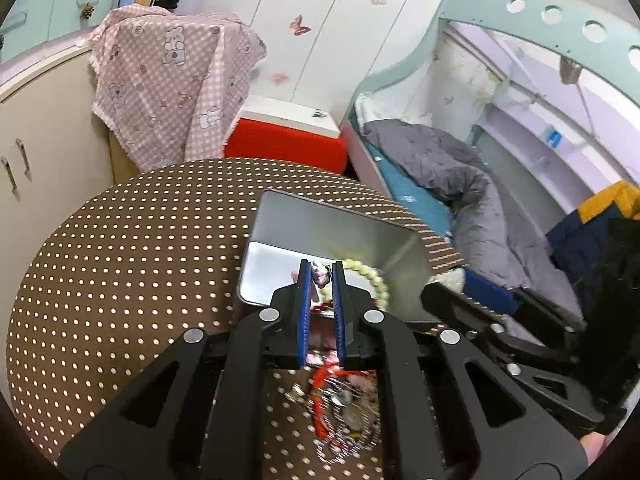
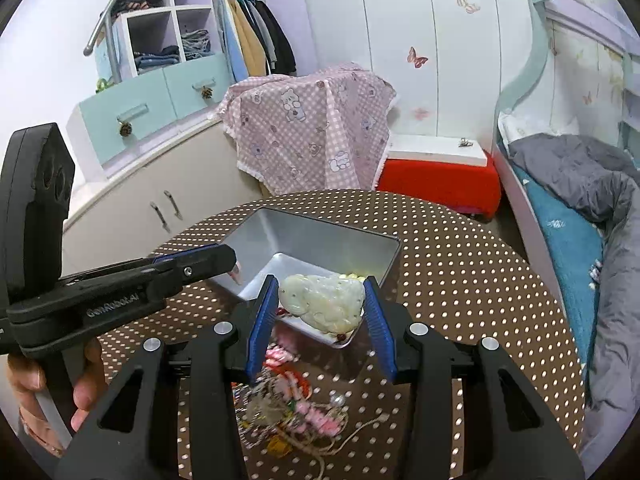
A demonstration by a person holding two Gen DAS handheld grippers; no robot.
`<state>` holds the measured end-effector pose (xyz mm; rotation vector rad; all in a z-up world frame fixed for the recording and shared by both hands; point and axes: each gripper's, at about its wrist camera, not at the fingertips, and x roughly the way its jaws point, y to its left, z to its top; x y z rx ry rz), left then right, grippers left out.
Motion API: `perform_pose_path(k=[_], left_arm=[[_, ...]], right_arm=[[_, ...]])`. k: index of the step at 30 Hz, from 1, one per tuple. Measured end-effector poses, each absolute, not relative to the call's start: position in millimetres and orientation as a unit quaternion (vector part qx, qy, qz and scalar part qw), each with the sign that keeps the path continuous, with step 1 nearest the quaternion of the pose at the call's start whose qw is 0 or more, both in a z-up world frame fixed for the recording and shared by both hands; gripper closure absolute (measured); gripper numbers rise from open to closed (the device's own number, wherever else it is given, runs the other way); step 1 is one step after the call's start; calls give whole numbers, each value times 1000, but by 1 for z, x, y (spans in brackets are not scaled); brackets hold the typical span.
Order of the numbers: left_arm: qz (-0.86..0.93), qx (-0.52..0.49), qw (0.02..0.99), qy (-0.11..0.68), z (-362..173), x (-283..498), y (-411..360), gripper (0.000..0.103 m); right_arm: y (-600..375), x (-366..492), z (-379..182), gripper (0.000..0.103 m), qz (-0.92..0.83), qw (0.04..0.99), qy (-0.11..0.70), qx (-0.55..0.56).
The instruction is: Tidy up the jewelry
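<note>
The right gripper (image 2: 322, 300) holds a pale carved jade pendant (image 2: 322, 302) between its blue pads, right above the near edge of the metal tin (image 2: 312, 236) on the dotted table (image 2: 460, 272). The left gripper (image 1: 320, 276) pinches a small pink charm (image 1: 319, 274) over the same tin, where a pearl bracelet (image 1: 378, 280) lies. The remaining jewelry pile (image 2: 296, 404) sits nearer, beneath both grippers.

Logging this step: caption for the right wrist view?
Right tool holds a pale carved pendant over the metal tin; tangled jewelry below.
</note>
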<state>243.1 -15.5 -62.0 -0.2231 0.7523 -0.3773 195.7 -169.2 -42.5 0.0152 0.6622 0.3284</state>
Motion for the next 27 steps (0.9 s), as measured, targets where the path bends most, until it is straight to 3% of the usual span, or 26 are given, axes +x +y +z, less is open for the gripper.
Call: perform_pose_path(k=[13,18,19,22,27], left_arm=[[-185,-106,904,370,-69,245,-17,92],[-187,-91,905,372,-67,244,-20,88],[-187,-90,905,371,-66,242,-21,81],[-182,-87,912,357,-58,235,-21,37],[-169,-72,922,340,-46,219,-21,37]], right_arm=[[-163,195,-50,62,159,933,323,-15],[-166,191,-49,62,161,934,320,-11],[-167,189,-48,62,161,934,318,-8],[-173,180,-44,61,160,936,312,-1],[-187,158,-37,55,158,940,301,17]])
